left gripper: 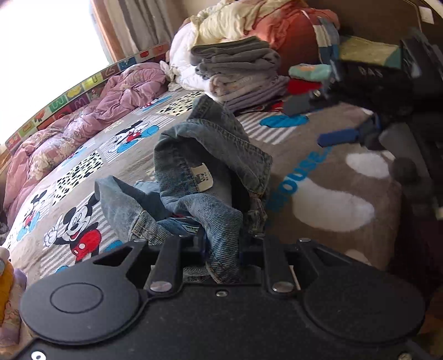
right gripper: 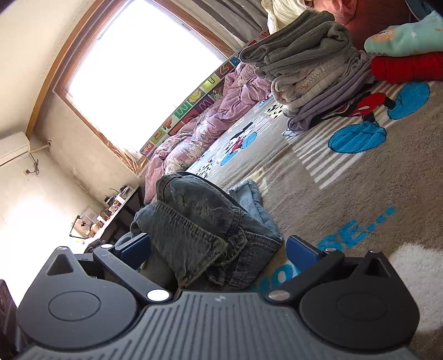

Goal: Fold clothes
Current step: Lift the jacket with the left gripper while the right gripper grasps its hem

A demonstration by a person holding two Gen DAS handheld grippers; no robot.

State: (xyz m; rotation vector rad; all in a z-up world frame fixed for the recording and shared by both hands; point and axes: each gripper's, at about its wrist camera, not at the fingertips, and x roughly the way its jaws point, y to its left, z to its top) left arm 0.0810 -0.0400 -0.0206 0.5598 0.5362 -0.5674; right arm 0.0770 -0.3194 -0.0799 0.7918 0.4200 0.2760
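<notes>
One denim garment [left gripper: 199,177], apparently jeans, is the landmark, lying crumpled on the cartoon-print blanket [left gripper: 318,166] that covers the bed, part of it raised into a hump. Nearest the onlooker, the left gripper [left gripper: 221,249] is clenched on a gathered wad of the denim, which explains why the cloth rises from that pinch instead of lying flat. The right gripper [right gripper: 218,249] stands beside the same garment with its two blue-padded fingers [right gripper: 300,250] spread wide, one on either side of a denim fold and grasping nothing; a judgement only, but such a straddle suits a second grip being taken. The garment is bunched rather than folded, so its folding appears to be in progress; how far along cannot be settled. Beyond the denim, toward the head of the bed, one stack of folded clothes [left gripper: 238,72] stands squared, grey pieces on top and paler ones beneath; the layers are too many and too close to count surely. Just beside that stack lie a red folded piece [right gripper: 409,67] with a mint printed one [right gripper: 401,36] upon it. Farther off, a mauve quilt [left gripper: 83,119] is heaped along the bed's window side, and loose bedding [left gripper: 235,19] is piled behind the stack, kept clear of the working area.
</notes>
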